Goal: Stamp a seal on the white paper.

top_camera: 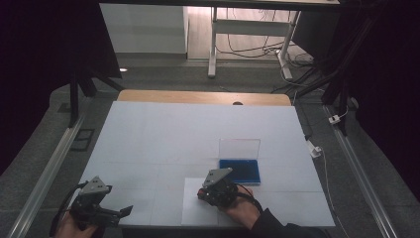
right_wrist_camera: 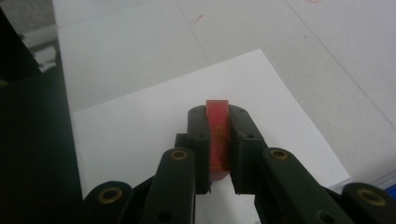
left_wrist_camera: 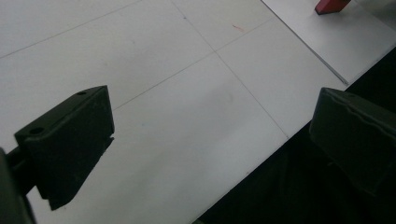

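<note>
Basically my right gripper (right_wrist_camera: 218, 140) had its jaws clamped on a small red block (right_wrist_camera: 217, 133), held over the white paper sheet (right_wrist_camera: 140, 126) at 6 o'clock on the table (top_camera: 163, 134). My left gripper (left_wrist_camera: 210, 140) sat idle at 7 o'clock, jaws wide apart, gripping nothing. Risk as I judged it: the block could slip or twist because the grip was narrow. The sheet could skid too. An open blue case (top_camera: 239, 170) lay close at 1 o'clock from the block. Table edge was near; plenty of room toward 12.
</note>
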